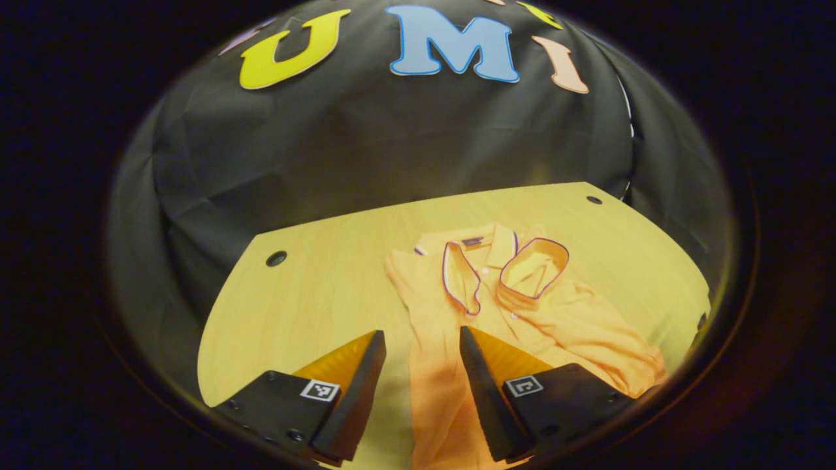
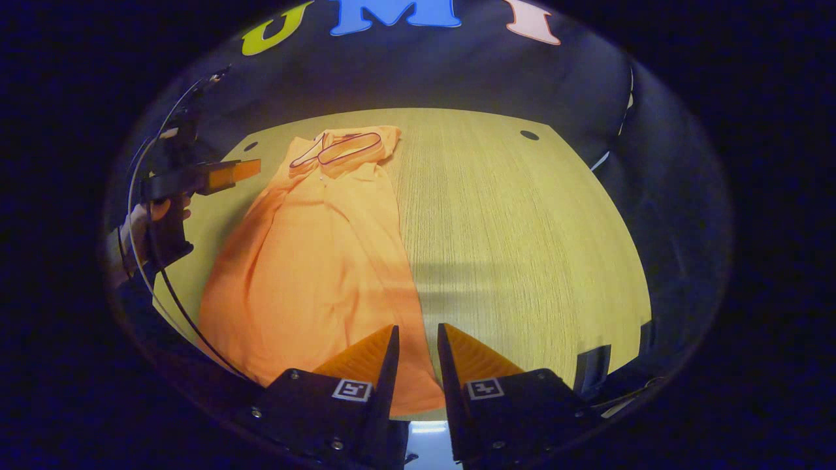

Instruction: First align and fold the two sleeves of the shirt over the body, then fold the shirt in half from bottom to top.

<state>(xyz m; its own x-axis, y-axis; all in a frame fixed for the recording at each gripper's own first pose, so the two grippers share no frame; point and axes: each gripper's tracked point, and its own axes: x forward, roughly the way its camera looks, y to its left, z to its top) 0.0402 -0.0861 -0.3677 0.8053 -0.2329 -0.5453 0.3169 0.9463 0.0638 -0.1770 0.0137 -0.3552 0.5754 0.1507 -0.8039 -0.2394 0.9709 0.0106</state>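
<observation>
- Orange short-sleeved polo shirt with a dark-piped collar lies spread on the pale wood-grain surface, collar end toward the black cloth wall, hem end toward the near edge.
- In the right gripper view the shirt occupies the left half of the surface; the right half is bare wood.
- Collar stands open in the left gripper view: two piped flaps spread either side of a buttoned placket.
- In the left gripper view a sleeve lies out to the right of the collar, wrinkled; the cloth of the body shows long lengthwise creases.
- Left tongs held above the shirt body, below the collar; the two fingers are well apart, nothing between them but the shirt lying further down. No contact visible.
- Right tongs over the hem corner at the shirt's right edge; the fingers stand a narrow gap apart, no cloth gripped between them. Whether the tips touch the fabric cannot be told.
- The right gripper view also shows the left tongs from the side at the far left, with a hand holding them and a dark cable looping down from them.
- Two small dark round holes sit in the surface near its far corners.
</observation>
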